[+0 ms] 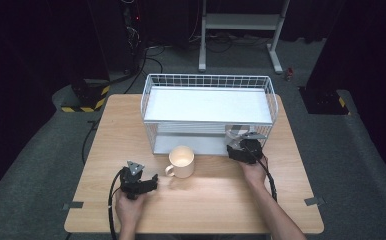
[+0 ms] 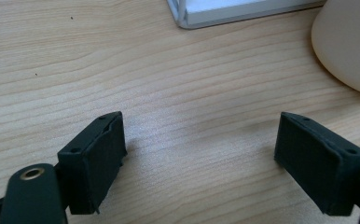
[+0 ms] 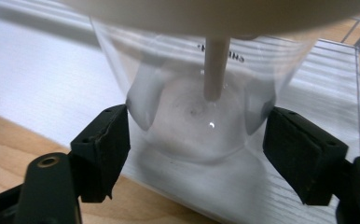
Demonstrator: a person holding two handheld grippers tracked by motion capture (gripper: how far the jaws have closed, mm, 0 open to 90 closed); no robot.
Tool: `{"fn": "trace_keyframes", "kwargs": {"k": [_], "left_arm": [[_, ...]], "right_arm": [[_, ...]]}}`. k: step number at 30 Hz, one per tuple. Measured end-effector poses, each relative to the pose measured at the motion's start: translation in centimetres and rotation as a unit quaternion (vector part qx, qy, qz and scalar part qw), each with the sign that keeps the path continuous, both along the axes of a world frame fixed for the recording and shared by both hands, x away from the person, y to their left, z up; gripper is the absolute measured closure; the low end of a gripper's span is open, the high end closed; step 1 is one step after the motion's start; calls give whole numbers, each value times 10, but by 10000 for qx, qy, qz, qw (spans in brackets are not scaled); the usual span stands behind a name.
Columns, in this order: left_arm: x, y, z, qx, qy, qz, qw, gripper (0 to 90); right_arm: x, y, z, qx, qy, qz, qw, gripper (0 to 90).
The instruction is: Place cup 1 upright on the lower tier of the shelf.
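Right gripper [image 3: 197, 140] jaws are flanking a clear cup [image 3: 197, 107] (barely touching, not clamping); left gripper [image 2: 199, 154] jaws are standing apart, holding nothing.

Clear plastic cup [image 3: 201, 107], upright on the white lower shelf [image 3: 43, 79] of the wire rack [image 1: 208, 80], walls tapering to a rounded base, with a pale stick [image 3: 214, 70] standing inside it and small dark lettering near its rim.

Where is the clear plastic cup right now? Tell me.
The clear plastic cup stands on the lower shelf of the white wire rack, at its right front corner, between the jaws of the right gripper; the cream mug stands to its left.
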State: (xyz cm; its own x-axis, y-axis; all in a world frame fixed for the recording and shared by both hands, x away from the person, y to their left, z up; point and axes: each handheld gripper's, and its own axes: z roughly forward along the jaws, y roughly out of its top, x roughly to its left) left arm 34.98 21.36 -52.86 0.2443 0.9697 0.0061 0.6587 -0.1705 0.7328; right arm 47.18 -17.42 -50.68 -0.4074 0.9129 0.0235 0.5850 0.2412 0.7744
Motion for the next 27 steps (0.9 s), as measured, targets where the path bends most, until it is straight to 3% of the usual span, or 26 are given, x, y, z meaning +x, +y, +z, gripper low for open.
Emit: {"fn": "trace_keyframes", "kwargs": {"k": [19,27], "left_arm": [[0,0,0,-1,-8,14,10000,164],[0,0,0,-1,-7,16,10000,164]], "right_arm": [[9,-2,-4,27,-43,-182,9998,469],[9,-1,-6,-107,-117,-243,9996,524]]}}
